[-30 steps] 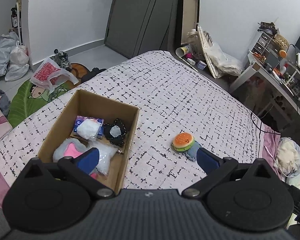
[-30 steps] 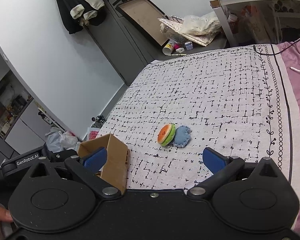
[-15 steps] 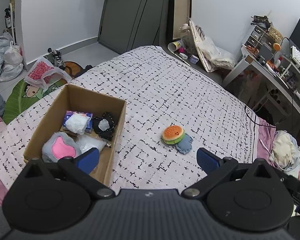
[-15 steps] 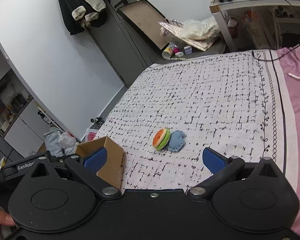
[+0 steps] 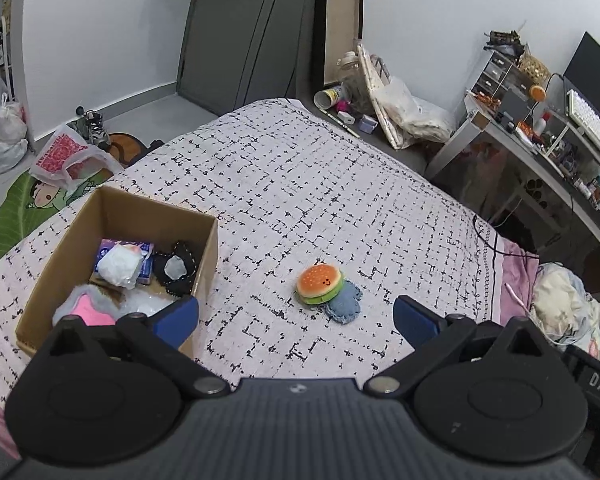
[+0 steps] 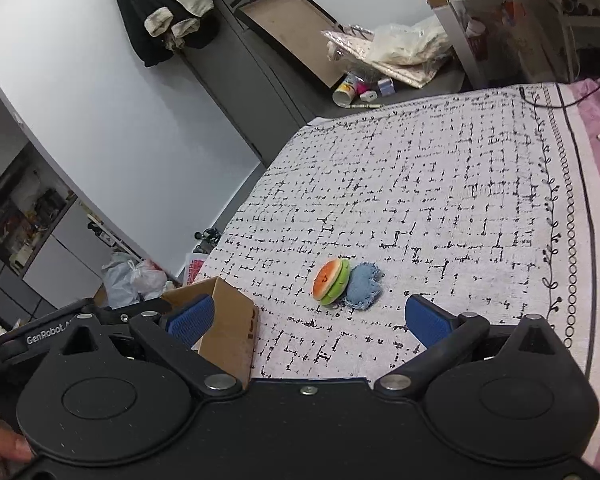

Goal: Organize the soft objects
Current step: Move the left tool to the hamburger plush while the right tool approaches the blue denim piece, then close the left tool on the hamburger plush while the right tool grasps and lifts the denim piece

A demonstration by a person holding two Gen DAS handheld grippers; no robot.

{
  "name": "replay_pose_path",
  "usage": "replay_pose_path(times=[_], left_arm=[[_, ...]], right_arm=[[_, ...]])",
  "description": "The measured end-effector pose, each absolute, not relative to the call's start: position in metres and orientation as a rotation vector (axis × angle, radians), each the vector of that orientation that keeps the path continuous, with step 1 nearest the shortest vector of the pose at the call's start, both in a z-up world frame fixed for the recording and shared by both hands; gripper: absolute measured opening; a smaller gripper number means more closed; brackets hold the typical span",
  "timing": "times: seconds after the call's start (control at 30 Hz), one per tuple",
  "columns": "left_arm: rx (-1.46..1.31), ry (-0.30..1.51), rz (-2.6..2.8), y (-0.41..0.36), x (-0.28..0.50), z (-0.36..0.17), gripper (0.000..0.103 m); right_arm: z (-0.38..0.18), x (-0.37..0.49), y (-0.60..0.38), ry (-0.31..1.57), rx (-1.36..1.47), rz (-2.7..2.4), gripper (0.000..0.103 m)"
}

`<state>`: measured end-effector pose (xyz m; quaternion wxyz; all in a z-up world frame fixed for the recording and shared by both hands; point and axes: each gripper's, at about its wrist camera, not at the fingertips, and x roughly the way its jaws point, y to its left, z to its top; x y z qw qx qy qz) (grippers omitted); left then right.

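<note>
A patterned bedspread (image 5: 300, 184) carries a cardboard box (image 5: 80, 220), burger plush (image 5: 320, 282) and blue pad (image 5: 346, 308).

Two soft toys on a patterned bedspread beside a half-filled cardboard box.

The left gripper (image 5: 296, 318) hangs above the bedspread (image 5: 340, 184), its blue-padded fingers (image 5: 178, 318) spread wide with nothing between them. A burger plush (image 5: 320, 283) leans on a blue denim piece (image 5: 345, 307), the two touching, near the middle of the bed. To their left the open cardboard box (image 5: 208, 248) holds a pink and grey furry item (image 5: 85, 308), a white wad in clear wrap (image 5: 120, 266) lying on a blue packet, and a black pouch (image 5: 179, 268). A cluttered desk (image 5: 548, 152) stands at the right.
</note>
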<state>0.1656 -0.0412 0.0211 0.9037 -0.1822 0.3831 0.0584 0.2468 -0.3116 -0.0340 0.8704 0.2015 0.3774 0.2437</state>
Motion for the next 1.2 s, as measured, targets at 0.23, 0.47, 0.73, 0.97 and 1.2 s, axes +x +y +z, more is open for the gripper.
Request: replay_pose_path(times=[0.23, 0.47, 0.73, 0.97, 1.2], left_arm=[[-0.377, 0.862, 0.139, -0.042, 0.193, 0.007, 0.102], [-0.387, 0.889, 0.124, -0.045, 0.221, -0.005, 0.102], [-0.413, 0.892, 0.104, -0.056, 0.254, -0.026, 0.095], [-0.443, 0.947, 0.103, -0.063, 0.282, -0.057, 0.076], [-0.456, 0.994, 0.107, -0.069, 0.309, -0.087, 0.070]], right_arm=[[-0.053, 0.275, -0.311, 0.824, 0.477, 0.484, 0.102], [-0.083, 0.306, -0.314, 0.898, 0.583, 0.471, 0.090], [-0.122, 0.336, -0.314, 1.001, 0.708, 0.461, 0.061], [-0.151, 0.352, -0.310, 1.075, 0.748, 0.459, 0.047], [-0.167, 0.362, -0.300, 1.116, 0.744, 0.470, 0.047]])
